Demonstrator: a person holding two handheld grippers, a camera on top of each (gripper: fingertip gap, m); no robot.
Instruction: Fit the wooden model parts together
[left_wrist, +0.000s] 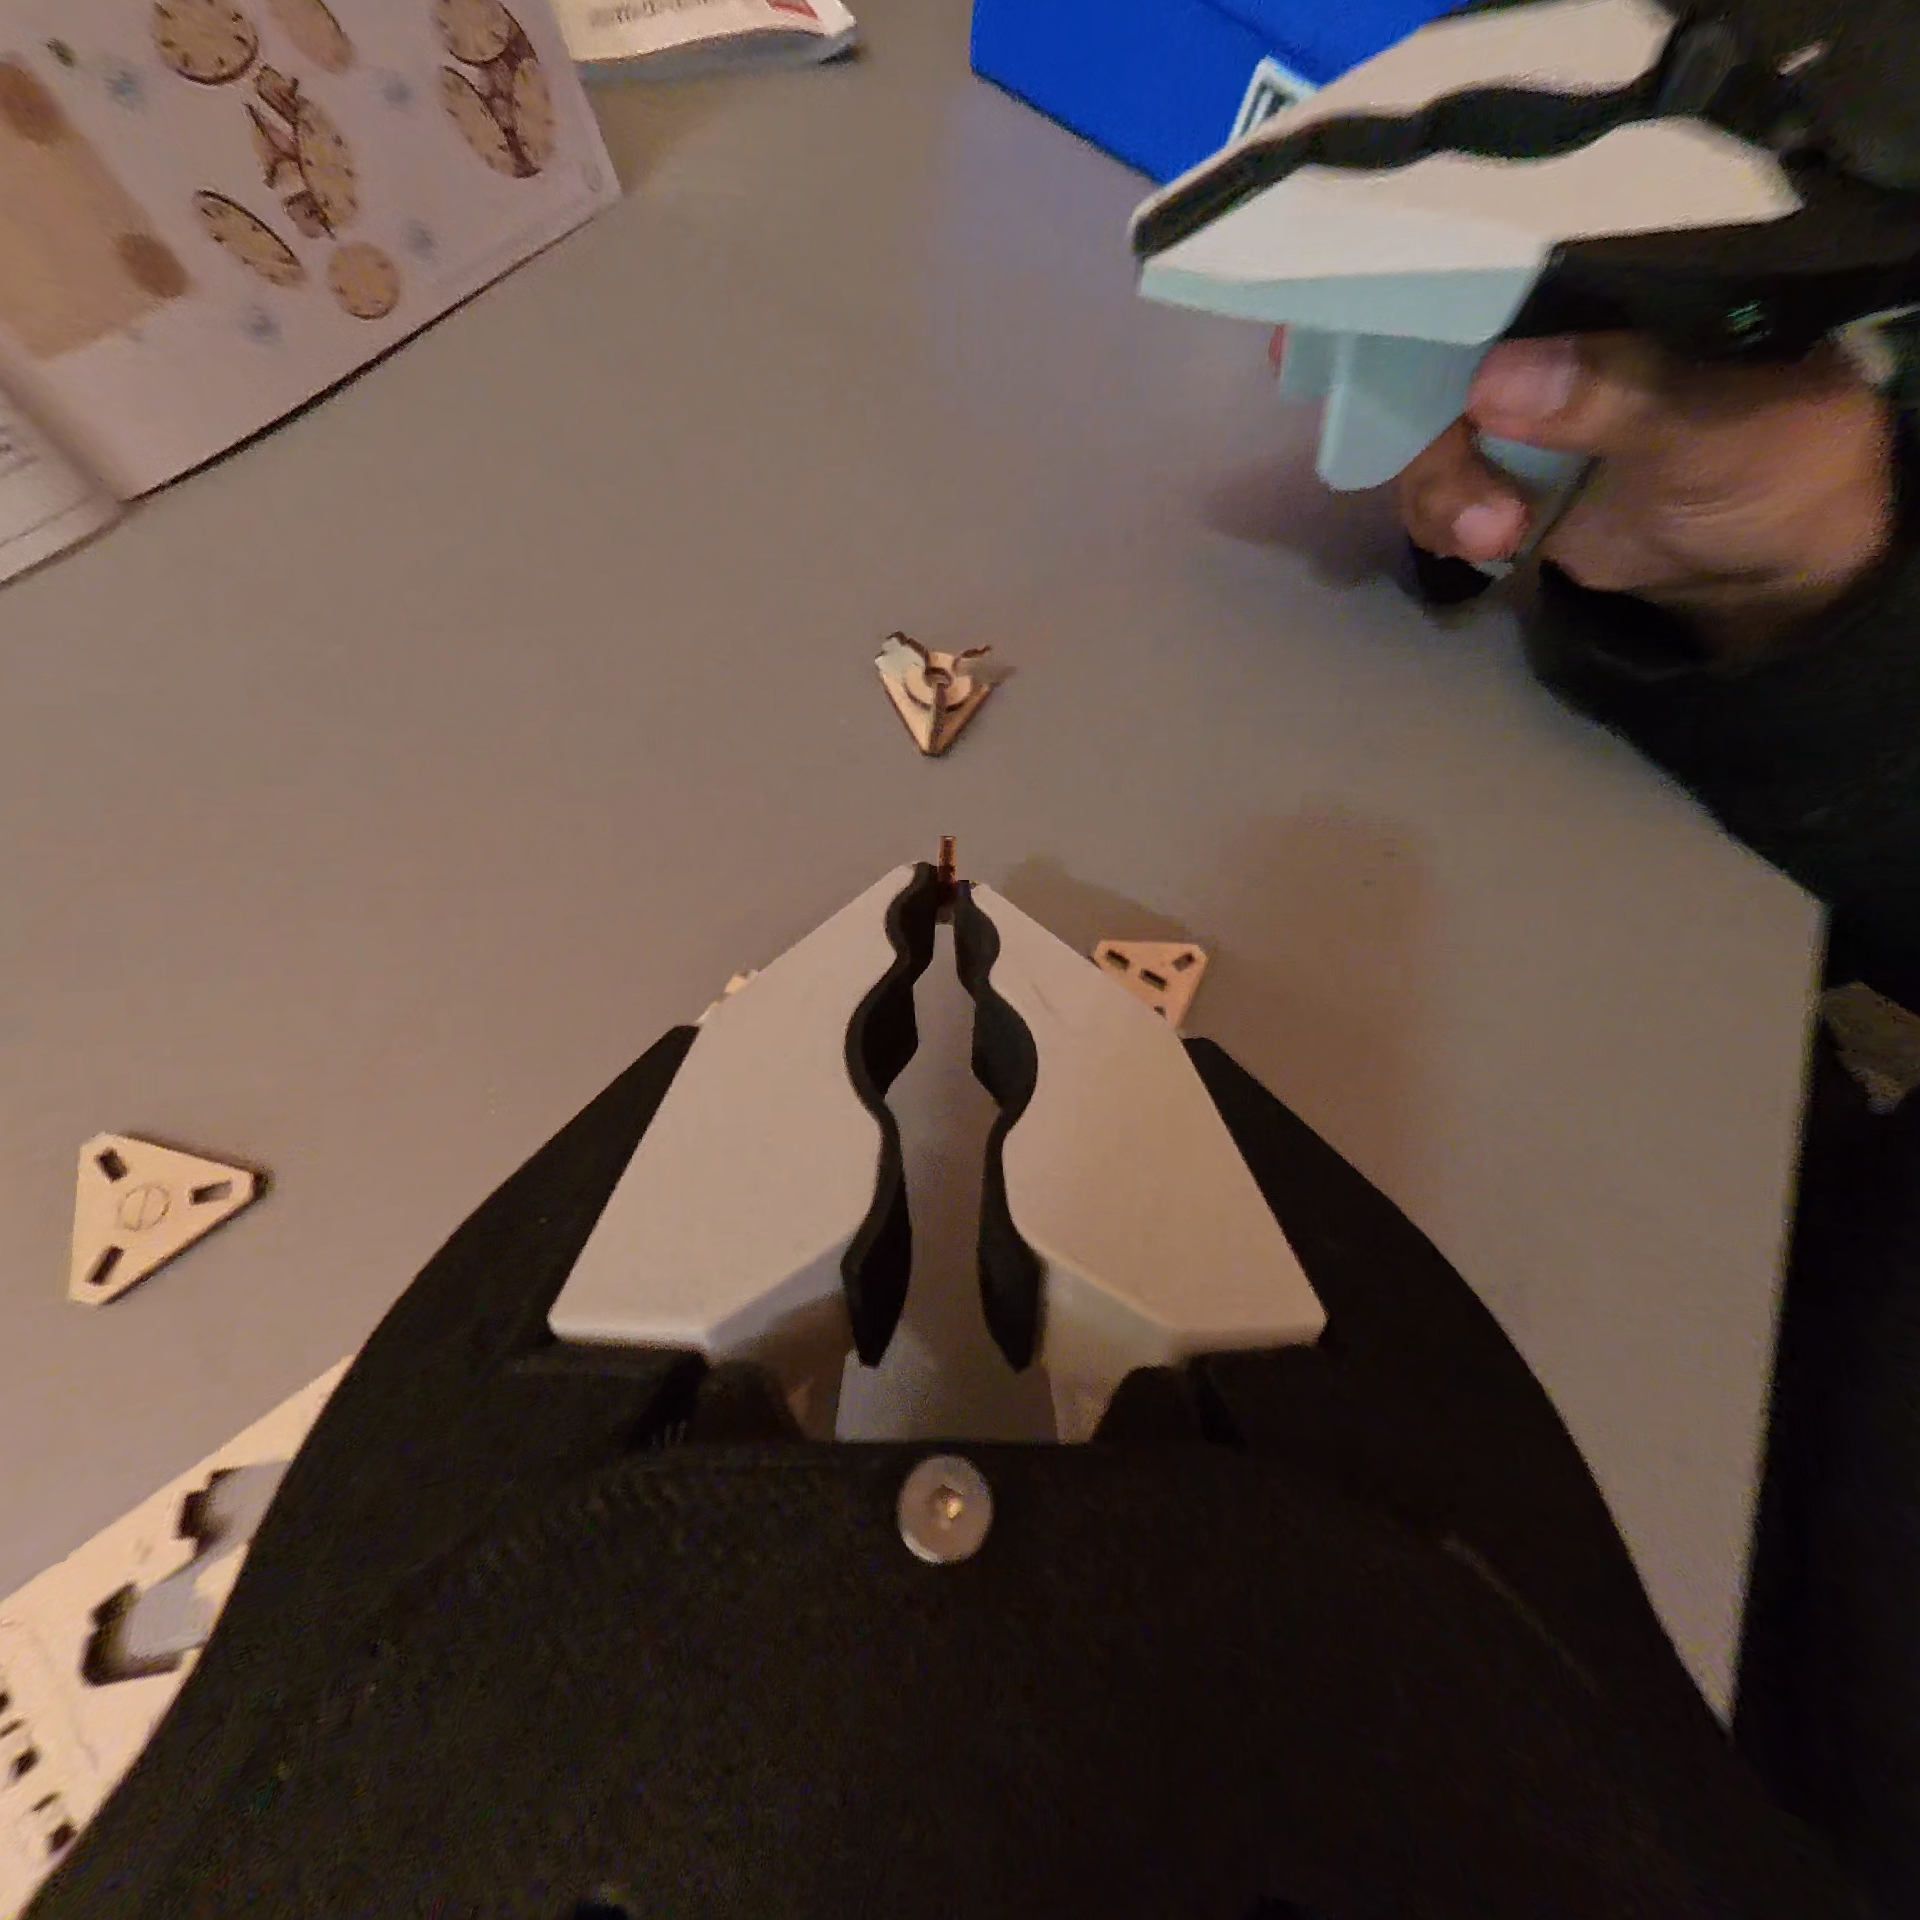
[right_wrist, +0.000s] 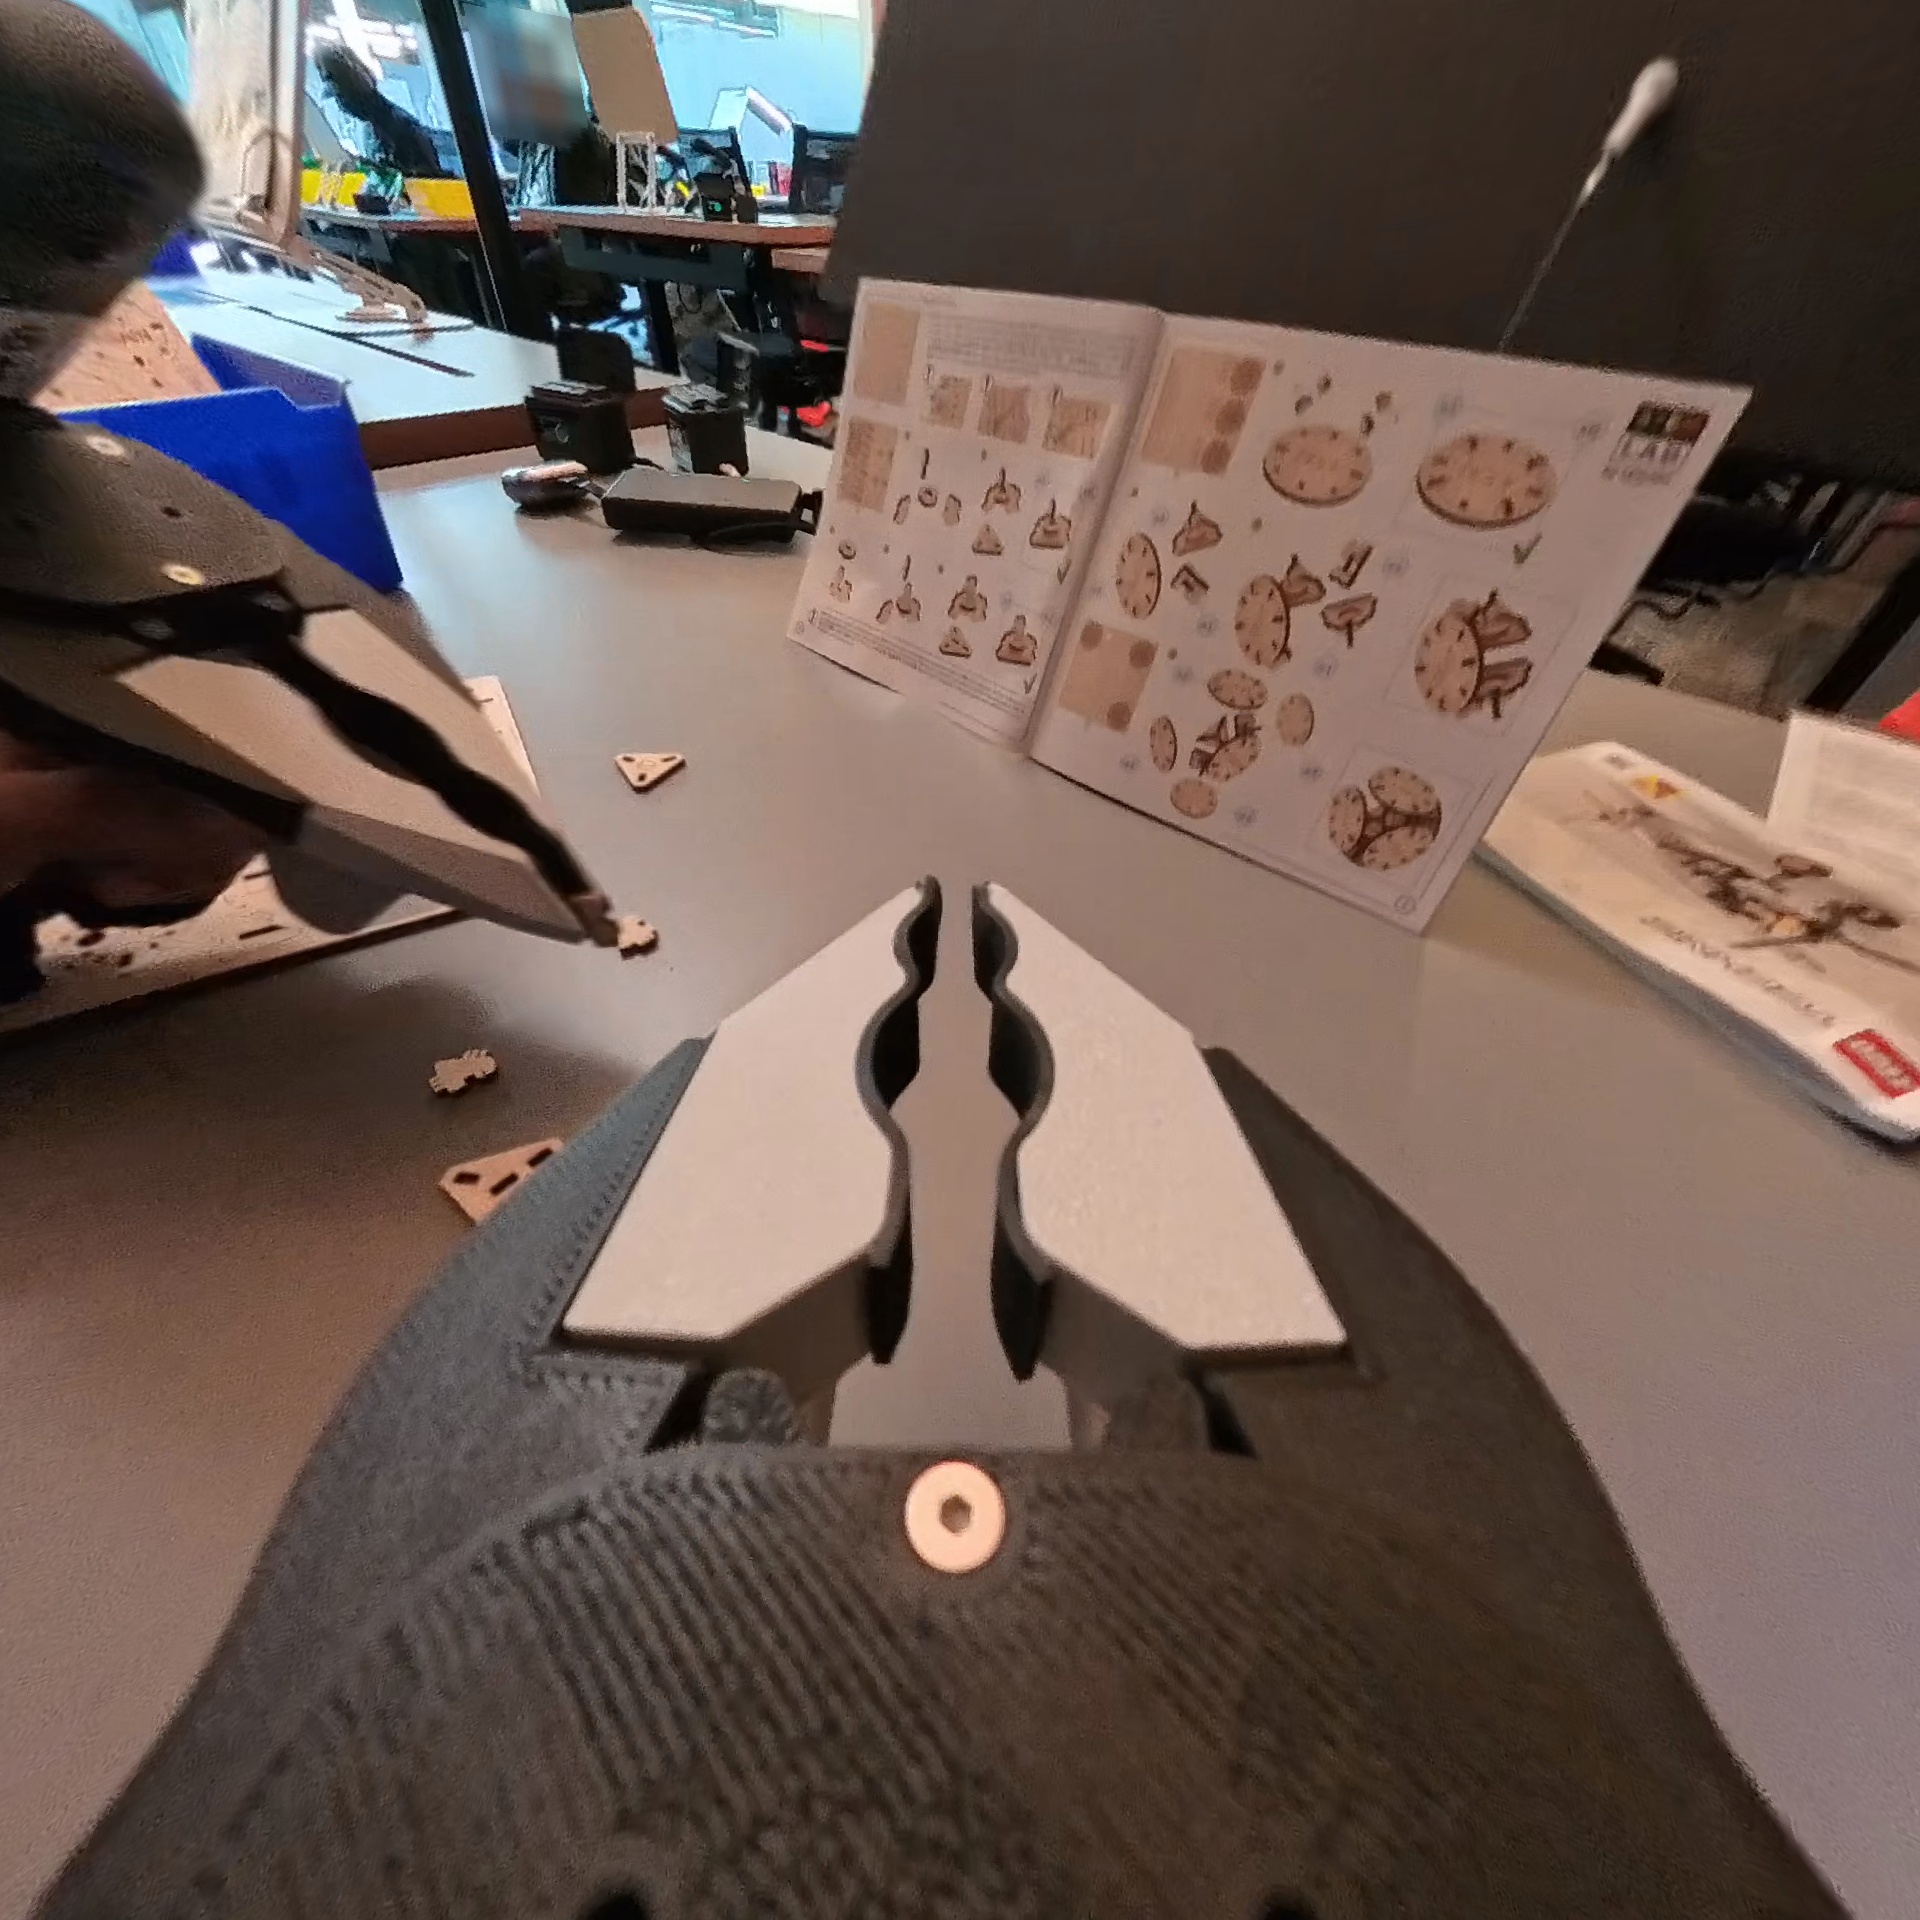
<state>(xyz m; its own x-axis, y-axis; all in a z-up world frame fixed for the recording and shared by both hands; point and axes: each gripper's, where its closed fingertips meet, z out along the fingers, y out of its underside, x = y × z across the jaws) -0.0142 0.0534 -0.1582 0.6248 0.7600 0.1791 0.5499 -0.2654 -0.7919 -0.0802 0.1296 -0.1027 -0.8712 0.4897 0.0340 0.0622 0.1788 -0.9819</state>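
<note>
My left gripper (left_wrist: 943, 883) is shut on a small thin wooden piece (left_wrist: 945, 860) that sticks out past the fingertips, low over the grey table (left_wrist: 623, 727). The right wrist view shows the same gripper (right_wrist: 601, 925) with the notched wooden piece (right_wrist: 632, 935) at its tips. A small triangular wooden assembly (left_wrist: 935, 691) lies just ahead of it. My right gripper (right_wrist: 956, 894) is slightly open with nothing between its fingers, held above the table. It also shows in the left wrist view (left_wrist: 1148, 223), raised at the upper right in a person's hand (left_wrist: 1642, 488).
Flat triangular wooden plates (left_wrist: 151, 1210) (left_wrist: 1153, 977) (right_wrist: 649, 769) (right_wrist: 499, 1174) and a small loose piece (right_wrist: 464, 1070) lie on the table. A cut-out wooden sheet (left_wrist: 104, 1610) is at the left gripper's side. An open instruction booklet (right_wrist: 1247, 603), a blue bin (right_wrist: 260, 457) and another booklet (right_wrist: 1714, 935) stand farther off. One gripper's finger ends stand about 12 cm off the other's.
</note>
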